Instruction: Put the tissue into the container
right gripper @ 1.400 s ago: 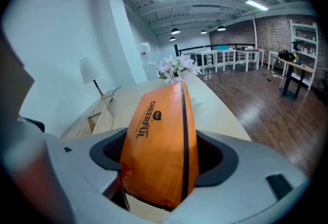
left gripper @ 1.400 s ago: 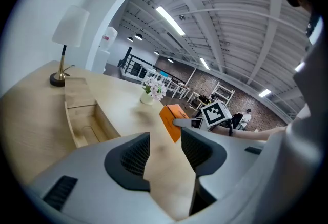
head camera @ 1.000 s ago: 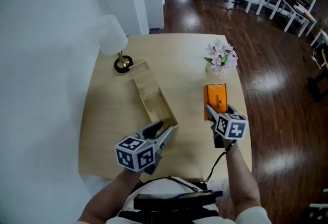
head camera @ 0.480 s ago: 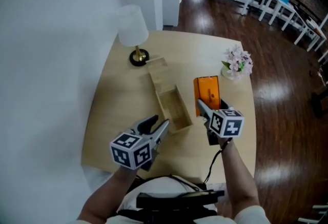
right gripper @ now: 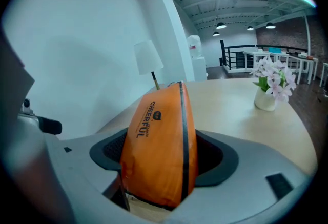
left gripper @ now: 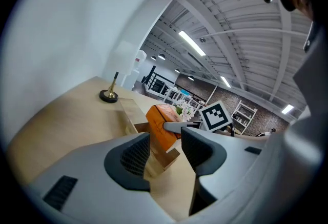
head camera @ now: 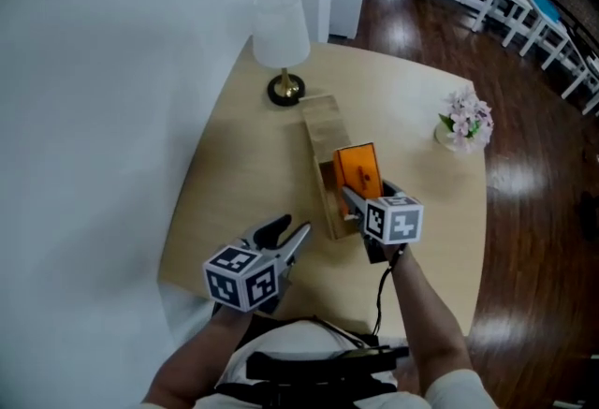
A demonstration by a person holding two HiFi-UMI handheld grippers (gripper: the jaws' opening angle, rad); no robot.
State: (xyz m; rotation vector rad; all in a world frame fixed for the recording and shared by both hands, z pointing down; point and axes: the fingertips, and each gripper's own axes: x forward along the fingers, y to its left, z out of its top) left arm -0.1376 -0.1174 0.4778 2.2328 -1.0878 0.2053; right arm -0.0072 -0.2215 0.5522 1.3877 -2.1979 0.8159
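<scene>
Right now the right tongs (head camera: 360, 192) grip the orange tissue pack (head camera: 357, 168), tilted over the wooden container's (head camera: 323, 128) near end; the left tongs (head camera: 290, 231) hover parted and empty beside it, above the bench (head camera: 243, 164).

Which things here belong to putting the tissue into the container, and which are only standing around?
Belong to the job:
- orange tissue pack, held in the right gripper
- wooden container

Only standing around:
- white lamp
- vase of flowers
- left gripper, open and empty
</scene>
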